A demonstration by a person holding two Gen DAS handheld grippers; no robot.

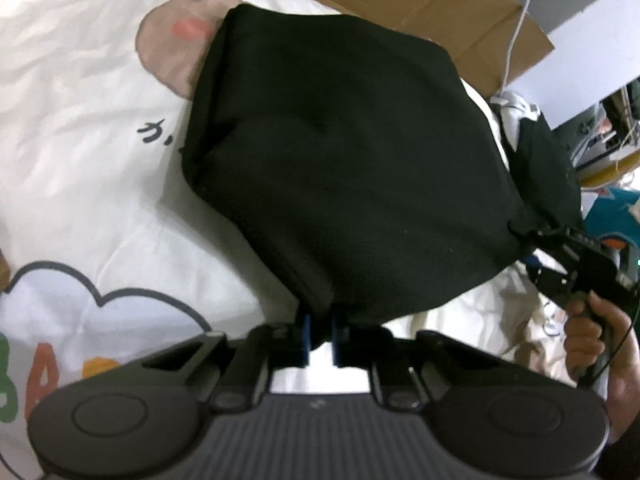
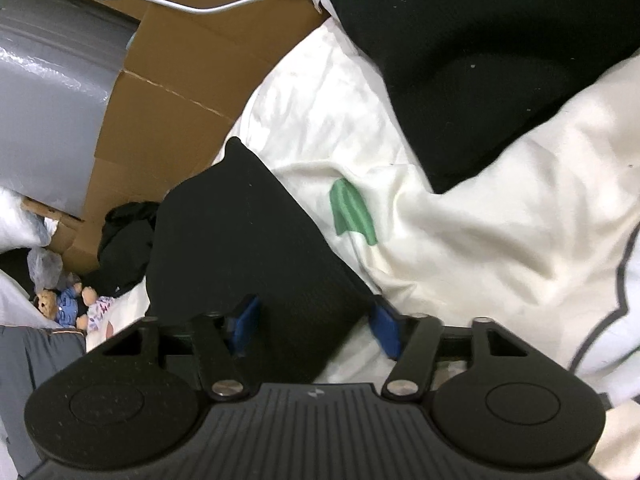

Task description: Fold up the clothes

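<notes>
Looked like a lived-in bedroom of a home. Showed a bed spread with a white printed sheet (image 1: 92, 184) bearing cartoon animals, clouds and coloured letters, with a cream cover (image 2: 460, 248) rumpled at the right. Had flattened cardboard boxes (image 2: 180, 92) standing along the far side, trailed over by a white cable (image 2: 208, 9). Kept a small teddy bear in blue clothes (image 2: 66, 304) among plastic bags at the near left.
</notes>
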